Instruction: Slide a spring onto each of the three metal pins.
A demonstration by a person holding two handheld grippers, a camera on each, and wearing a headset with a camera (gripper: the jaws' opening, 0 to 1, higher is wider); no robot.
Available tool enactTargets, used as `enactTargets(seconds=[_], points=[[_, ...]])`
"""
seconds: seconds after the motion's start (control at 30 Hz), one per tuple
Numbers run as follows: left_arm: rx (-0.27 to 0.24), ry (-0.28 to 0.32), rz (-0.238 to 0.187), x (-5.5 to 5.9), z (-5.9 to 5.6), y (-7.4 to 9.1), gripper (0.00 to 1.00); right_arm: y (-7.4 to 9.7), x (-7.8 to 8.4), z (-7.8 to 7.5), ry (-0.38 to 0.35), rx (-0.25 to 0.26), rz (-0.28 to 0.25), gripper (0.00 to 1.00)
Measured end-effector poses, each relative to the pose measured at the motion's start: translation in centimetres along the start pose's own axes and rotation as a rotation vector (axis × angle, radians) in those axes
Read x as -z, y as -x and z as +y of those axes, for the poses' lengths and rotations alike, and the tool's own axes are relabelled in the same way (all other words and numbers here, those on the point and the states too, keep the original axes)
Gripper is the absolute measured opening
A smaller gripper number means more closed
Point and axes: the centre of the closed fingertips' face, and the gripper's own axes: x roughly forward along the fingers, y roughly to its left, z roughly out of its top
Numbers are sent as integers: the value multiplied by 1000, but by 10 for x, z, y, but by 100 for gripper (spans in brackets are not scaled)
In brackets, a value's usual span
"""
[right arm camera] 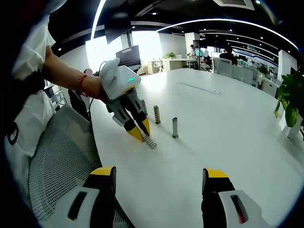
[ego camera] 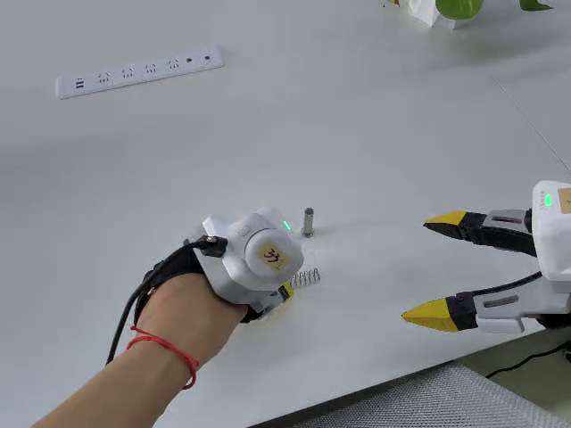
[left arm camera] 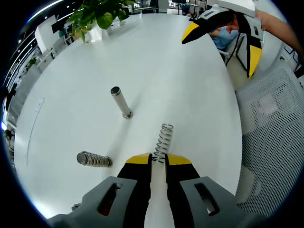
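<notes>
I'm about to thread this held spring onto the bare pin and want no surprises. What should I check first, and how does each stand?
1. Left claw shut on the spring: ok.
2. Bare pin upright, top free: ok.
3. Spring lined up over that pin: not ok, it is off to one side.
4. Right claw open, well away from the pin: ok.
5. Neighbouring pin carries its spring: ok.

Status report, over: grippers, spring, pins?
Left gripper shut on spring end. Right gripper open, apart. Bare pin ahead, unobstructed; another pin already sprung.
</notes>
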Motion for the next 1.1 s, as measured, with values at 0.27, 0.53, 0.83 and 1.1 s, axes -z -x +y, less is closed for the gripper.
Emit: enactTargets(seconds=[0.27,0.53,0.83,1.1], points=[[7,29,-6,0,-4,1,7,-3,-2,3,1,-5,-4,72],[25,57,-21,2,-11,2,7,-5,-2,8,1,-15,-3,71],[39,69,-48,1,-20,9,7,-10,-6,16,1,-36,-7,69],[39,74,-50,6,-21,10,7,-17,-10,25,24,-64,1,68]])
